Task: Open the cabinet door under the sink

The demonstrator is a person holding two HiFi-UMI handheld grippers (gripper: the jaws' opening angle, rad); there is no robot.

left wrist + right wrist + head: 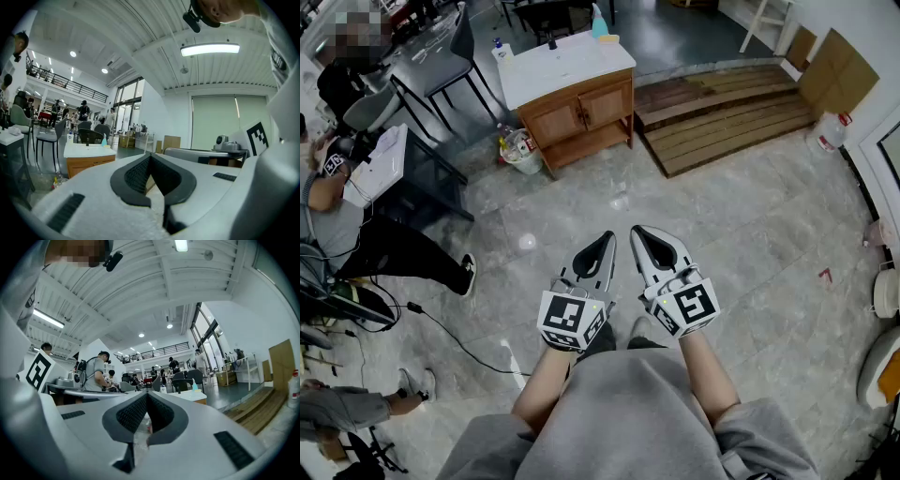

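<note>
The left gripper [151, 157] fills the lower frame, its dark-padded jaws closed tip to tip with nothing between them. Beyond it, at middle left, stands the wooden sink cabinet [89, 161] with a white top and a blue bottle [104, 140] on it. A long ceiling light [210, 49] glows at upper right.
</note>
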